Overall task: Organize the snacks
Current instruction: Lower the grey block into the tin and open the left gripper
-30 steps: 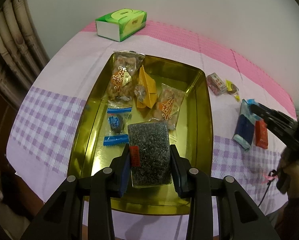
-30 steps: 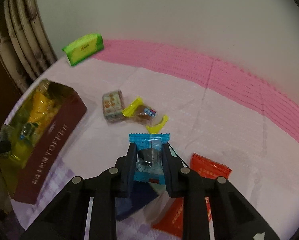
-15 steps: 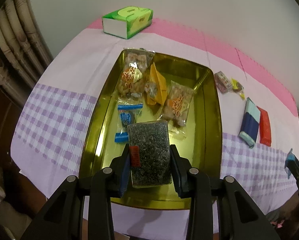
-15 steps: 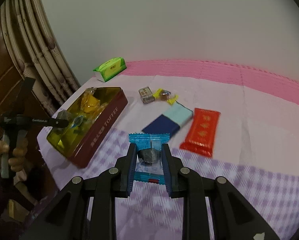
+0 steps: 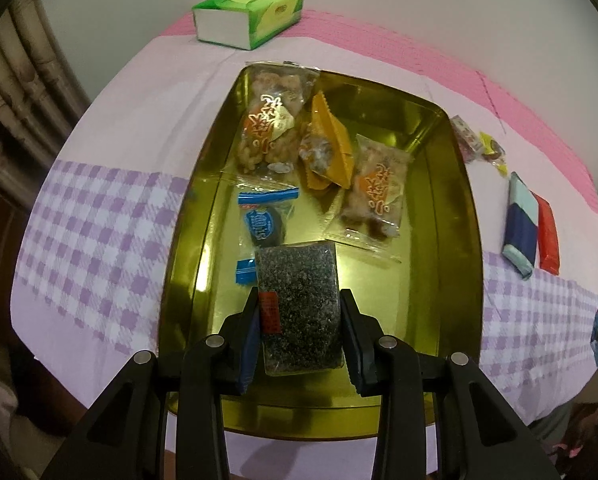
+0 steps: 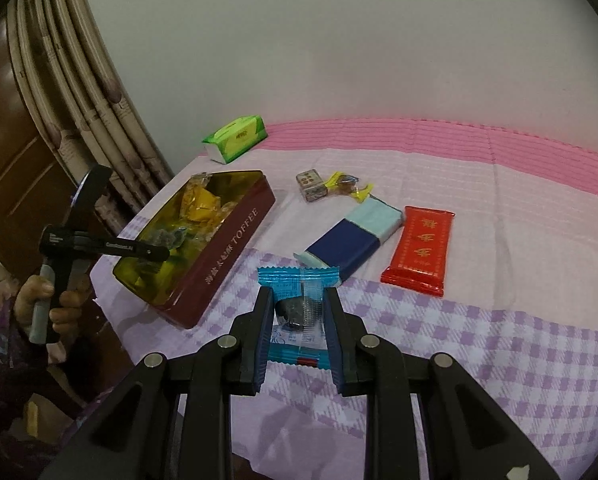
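Observation:
My left gripper [image 5: 298, 300] is shut on a clear packet of dark speckled sesame brittle [image 5: 299, 304], held over the near half of the gold tin [image 5: 465, 216]. Inside the tin lie two clear peanut-candy packets [image 5: 269, 128], an orange wrapper [image 5: 331, 144] and a blue-wrapped candy [image 5: 265, 226]. My right gripper [image 6: 299, 300] is shut on a blue-wrapped dark candy [image 6: 299, 304], held above the purple-checked cloth to the right of the tin [image 6: 227, 256]. The left gripper [image 6: 139, 250] shows in the right wrist view over the tin, held by a hand [image 6: 39, 300].
On the cloth right of the tin lie a navy and light-blue packet [image 6: 351, 240], a red packet [image 6: 421, 250], a small patterned cube [image 6: 311, 186] and a yellow-wrapped candy [image 6: 345, 186]. A green tissue box [image 5: 249, 14] stands at the back. Curtains [image 6: 79, 92] hang on the left.
The right gripper pulled back toward the near table edge with the blue candy, away from the loose snacks. The left gripper sank slightly over the tin with the brittle packet.

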A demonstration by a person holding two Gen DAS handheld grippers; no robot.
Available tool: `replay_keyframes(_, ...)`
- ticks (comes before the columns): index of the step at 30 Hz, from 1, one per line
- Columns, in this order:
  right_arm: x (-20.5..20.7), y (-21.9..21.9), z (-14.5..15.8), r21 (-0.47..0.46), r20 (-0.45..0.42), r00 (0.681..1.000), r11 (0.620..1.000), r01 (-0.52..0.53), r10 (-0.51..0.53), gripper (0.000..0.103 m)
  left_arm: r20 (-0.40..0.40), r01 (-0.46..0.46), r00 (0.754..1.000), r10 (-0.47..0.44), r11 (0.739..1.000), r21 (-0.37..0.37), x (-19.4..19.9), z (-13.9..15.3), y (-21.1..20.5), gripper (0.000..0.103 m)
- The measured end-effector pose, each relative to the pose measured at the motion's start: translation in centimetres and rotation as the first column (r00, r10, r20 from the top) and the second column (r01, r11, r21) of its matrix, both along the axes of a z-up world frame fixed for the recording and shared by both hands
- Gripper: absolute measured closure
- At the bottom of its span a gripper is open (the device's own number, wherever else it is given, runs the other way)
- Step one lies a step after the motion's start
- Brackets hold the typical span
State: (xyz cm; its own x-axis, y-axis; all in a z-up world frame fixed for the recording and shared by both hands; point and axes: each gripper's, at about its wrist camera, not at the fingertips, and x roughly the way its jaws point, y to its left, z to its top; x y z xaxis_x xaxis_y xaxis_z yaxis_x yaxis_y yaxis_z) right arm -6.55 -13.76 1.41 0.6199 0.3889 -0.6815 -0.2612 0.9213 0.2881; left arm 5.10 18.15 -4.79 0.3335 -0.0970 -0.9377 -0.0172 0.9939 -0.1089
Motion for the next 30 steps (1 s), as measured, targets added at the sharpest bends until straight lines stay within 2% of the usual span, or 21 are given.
replay_keyframes(3,0.0,0.1,0.1,0.007,-0.001,1.0,1.0,0.0,0.0,0.08,0.006,-0.013,1.0,0.012,0.999,0.044,0.1,0.0,0.1,0.066)
replay_keyframes(13,-0.1,1.3,0.4,0.009,0.002,1.0,1.0,-0.02,0.02,0.08,-0.027,-0.064,0.998,0.065,0.996,0.055,0.5,-0.6,1.8,0.066)
replay_keyframes(30,-0.2,1.8,0.2,0.012,-0.009,0.999,0.999,-0.031,0.031,0.08,-0.033,-0.081,0.996,0.084,0.991,0.103,0.3,-0.7,2.3,0.066)
